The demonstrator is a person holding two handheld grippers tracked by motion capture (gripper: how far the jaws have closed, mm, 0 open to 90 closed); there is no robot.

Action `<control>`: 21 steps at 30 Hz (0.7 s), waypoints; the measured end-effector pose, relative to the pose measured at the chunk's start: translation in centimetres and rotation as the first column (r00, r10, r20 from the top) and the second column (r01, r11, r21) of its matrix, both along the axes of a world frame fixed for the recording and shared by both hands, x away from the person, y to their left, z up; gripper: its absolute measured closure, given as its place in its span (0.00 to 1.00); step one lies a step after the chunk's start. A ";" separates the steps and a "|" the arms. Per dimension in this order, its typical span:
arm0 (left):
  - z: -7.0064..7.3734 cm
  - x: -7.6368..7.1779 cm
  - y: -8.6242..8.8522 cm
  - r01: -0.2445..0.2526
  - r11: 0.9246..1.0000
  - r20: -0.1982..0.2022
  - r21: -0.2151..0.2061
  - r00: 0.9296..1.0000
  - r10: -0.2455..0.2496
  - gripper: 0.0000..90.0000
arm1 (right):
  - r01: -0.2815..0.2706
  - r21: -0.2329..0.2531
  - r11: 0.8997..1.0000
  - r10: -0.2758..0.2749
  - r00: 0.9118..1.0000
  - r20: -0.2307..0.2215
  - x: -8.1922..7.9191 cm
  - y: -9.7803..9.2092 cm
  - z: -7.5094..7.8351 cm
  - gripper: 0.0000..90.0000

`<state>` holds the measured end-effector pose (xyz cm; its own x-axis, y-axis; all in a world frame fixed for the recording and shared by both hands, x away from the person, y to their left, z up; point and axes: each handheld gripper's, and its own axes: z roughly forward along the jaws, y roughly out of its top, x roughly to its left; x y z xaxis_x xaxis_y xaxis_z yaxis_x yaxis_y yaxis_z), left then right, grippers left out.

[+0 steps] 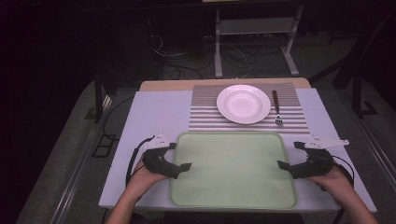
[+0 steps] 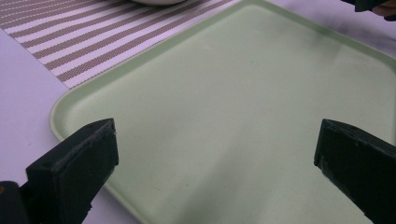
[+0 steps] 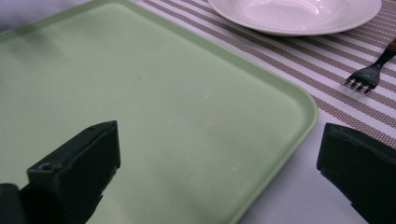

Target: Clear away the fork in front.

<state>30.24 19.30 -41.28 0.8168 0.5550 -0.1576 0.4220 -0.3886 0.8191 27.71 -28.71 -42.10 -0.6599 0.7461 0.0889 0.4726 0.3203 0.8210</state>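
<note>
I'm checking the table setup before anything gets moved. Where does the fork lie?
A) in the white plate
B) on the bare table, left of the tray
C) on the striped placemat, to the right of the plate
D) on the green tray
C: the fork lies on the striped placemat just right of the white plate, tines toward the green tray, which carries nothing.

White table (image 1: 154,112): green tray (image 1: 233,168) lies between left gripper (image 1: 184,167) and right gripper (image 1: 282,164); striped placemat (image 1: 205,114) just beyond the tray, touching its far edge.
</note>
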 end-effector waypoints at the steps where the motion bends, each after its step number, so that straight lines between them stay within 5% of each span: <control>1: 0.0 0.0 0.0 0.000 1.000 -0.003 0.000 1.000 0.000 0.00 | 0.004 0.001 1.000 -0.004 1.000 -0.001 0.0 -0.1 0.0 0.00; 21: -0.3 -0.1 0.1 -0.004 1.000 -0.011 -0.007 1.000 0.004 0.00 | 0.027 0.004 1.000 -0.027 0.999 -0.023 1.3 -0.2 0.6 0.00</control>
<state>30.19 19.38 -41.56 0.8127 0.5573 -0.1702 0.4325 -0.3811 0.8171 29.01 -28.88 -41.51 -0.6373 0.7632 0.1066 0.4994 0.3037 0.8114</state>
